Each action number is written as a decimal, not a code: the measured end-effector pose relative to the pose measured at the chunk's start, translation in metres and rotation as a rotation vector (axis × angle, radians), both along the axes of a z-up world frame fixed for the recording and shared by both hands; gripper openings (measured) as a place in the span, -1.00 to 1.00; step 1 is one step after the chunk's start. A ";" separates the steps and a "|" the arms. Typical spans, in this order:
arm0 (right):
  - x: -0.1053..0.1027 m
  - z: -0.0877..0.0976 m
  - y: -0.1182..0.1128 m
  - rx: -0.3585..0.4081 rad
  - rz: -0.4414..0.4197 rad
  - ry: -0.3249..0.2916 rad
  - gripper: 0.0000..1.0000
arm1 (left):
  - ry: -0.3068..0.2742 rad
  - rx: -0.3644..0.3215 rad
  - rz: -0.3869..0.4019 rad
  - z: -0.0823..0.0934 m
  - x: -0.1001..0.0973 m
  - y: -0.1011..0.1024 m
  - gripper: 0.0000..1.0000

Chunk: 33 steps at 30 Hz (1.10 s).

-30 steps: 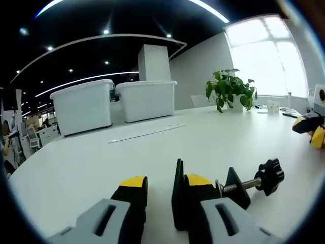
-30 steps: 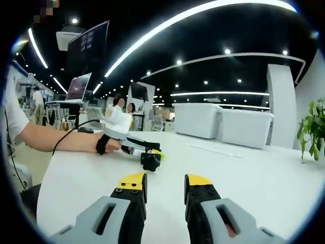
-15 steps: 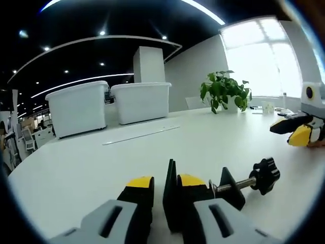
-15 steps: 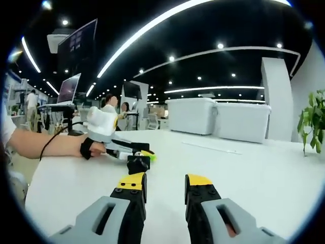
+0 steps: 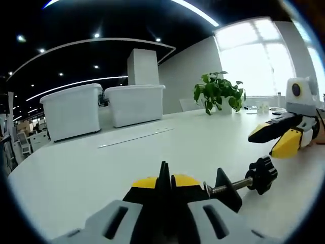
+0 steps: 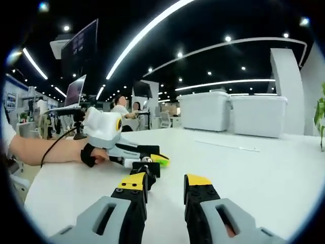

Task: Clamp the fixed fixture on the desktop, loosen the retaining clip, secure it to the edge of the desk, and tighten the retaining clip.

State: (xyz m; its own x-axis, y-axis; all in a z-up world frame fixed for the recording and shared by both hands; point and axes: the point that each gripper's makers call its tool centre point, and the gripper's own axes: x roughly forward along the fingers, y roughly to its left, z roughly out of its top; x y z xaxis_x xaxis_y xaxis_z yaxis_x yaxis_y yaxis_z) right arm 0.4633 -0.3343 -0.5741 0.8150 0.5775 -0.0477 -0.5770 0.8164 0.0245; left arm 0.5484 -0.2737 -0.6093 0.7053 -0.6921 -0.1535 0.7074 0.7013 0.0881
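Observation:
A black C-clamp fixture [image 5: 227, 187] lies low over the white desk [image 5: 71, 173], its threaded screw ending in a black knob [image 5: 262, 174]. My left gripper [image 5: 163, 182] is shut on the clamp's upright flat plate, yellow tips pressed to both sides. My right gripper [image 5: 277, 138] comes in from the right, off the desk surface and a short way from the knob. In the right gripper view my right gripper [image 6: 165, 185] stands open with nothing between its jaws. Just beyond it a gloved hand holds the left gripper [image 6: 144, 155] with the black clamp [image 6: 149, 169].
Two white storage bins [image 5: 71, 109] [image 5: 134, 103] stand at the far side of the desk, a thin pale strip [image 5: 136, 138] lying before them. A potted plant [image 5: 216, 91] sits by the bright window. Seated people and a laptop [image 6: 76, 90] are far behind.
My left jaws have closed from open onto the clamp's plate. The right gripper has come closer to the clamp's knob.

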 end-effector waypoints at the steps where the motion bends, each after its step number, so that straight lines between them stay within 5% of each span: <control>1: 0.002 0.002 0.005 0.024 0.008 0.008 -0.48 | 0.002 -0.001 -0.002 0.000 -0.001 0.000 -0.81; 8: -0.010 0.019 0.031 0.188 0.148 0.041 -0.49 | -0.009 0.002 -0.018 0.000 -0.007 0.000 -0.84; 13: -0.010 0.007 0.027 0.113 0.121 0.065 -0.50 | 0.000 0.000 -0.028 -0.002 -0.015 0.002 -0.87; 24: -0.001 -0.007 0.025 0.070 0.076 0.095 -0.50 | -0.087 0.038 -0.039 0.000 -0.022 0.002 -0.84; 33: -0.002 -0.010 0.034 0.052 0.095 0.094 -0.48 | -0.097 0.045 -0.037 0.001 -0.021 0.003 -0.83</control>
State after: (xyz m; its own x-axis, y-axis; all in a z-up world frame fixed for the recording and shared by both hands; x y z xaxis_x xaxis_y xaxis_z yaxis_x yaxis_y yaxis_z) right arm 0.4610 -0.3000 -0.5836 0.7500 0.6553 -0.0895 -0.6447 0.7546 0.1227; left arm 0.5278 -0.2709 -0.6083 0.6926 -0.7118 -0.1168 0.7192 0.6689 0.1880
